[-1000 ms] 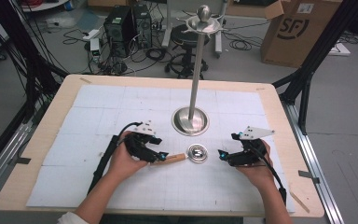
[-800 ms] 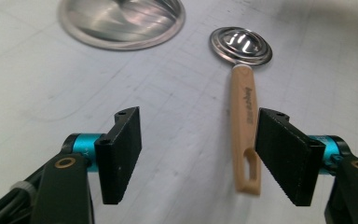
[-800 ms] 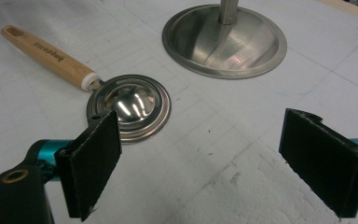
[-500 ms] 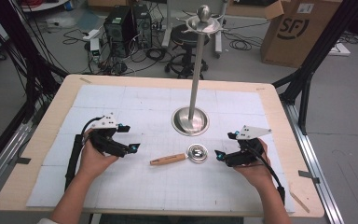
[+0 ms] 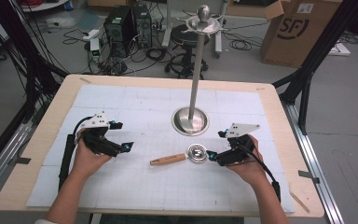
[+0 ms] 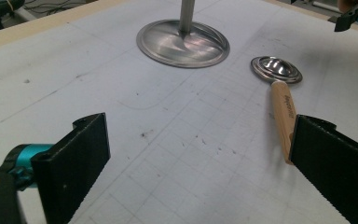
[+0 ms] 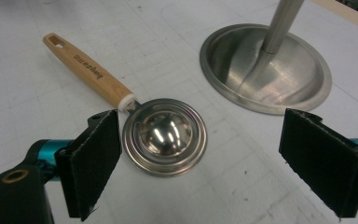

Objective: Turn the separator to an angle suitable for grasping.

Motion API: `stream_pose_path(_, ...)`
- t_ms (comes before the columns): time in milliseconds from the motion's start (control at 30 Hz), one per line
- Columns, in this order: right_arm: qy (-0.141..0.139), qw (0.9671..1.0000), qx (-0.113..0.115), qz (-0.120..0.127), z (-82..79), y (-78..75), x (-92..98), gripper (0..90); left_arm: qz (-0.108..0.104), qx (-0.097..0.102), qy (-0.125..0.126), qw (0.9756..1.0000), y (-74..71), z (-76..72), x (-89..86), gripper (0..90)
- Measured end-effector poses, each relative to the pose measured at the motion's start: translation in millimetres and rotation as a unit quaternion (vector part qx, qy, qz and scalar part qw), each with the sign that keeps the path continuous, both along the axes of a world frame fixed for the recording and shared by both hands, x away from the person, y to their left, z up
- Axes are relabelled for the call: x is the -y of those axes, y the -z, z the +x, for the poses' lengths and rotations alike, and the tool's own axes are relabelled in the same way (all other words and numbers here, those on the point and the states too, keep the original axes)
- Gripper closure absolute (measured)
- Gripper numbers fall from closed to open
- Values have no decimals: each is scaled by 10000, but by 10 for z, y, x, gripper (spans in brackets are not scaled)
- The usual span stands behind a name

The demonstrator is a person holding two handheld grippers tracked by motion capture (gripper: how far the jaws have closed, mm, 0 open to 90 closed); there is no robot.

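Scoop point(image 5: 196, 154) lower centre, flat on mat point(image 5: 144, 112). Left gripper point(image 5: 127, 147) left, jaws just opened, empty. Right gripper point(image 5: 211, 154) beside bowl, jaws apart.

Cardboard box point(image 5: 303, 28) on floor, black stool point(image 5: 185, 35), computer tower point(image 5: 119, 21), cables
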State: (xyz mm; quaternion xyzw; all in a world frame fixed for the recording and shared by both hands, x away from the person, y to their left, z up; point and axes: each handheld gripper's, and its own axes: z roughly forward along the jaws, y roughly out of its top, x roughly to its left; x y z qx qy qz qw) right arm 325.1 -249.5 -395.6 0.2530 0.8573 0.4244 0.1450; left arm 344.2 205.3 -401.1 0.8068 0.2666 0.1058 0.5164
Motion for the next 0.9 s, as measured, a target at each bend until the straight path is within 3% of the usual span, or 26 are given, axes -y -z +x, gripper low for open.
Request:
stream_pose_path(67,-133,9999,29,-72,19,-31,-88,115,5,-24,-30,10000,11,8,-15,22)
stream_pose_path(467,-649,9972,-33,-367,122,-105,-430,142,25,-34,88,10000,27,5,22,22)
stream_pose_path(667,-954,9938,-145,-559,174,-142,-660,147,4,-23,81,10000,21,9,8,22)
stream_pose_path(833,-1237,9891,-238,-761,217,-112,-870,152,-54,-23,82,9999,19,10,5,22)
stream_pose_path(867,-1350,9862,-289,-911,230,-77,-953,154,-52,-29,84,9999,21,11,7,22)
stream_pose_path(900,-1350,9862,-289,-911,230,-77,-953,154,-34,-27,71,10000,22,12,7,22)
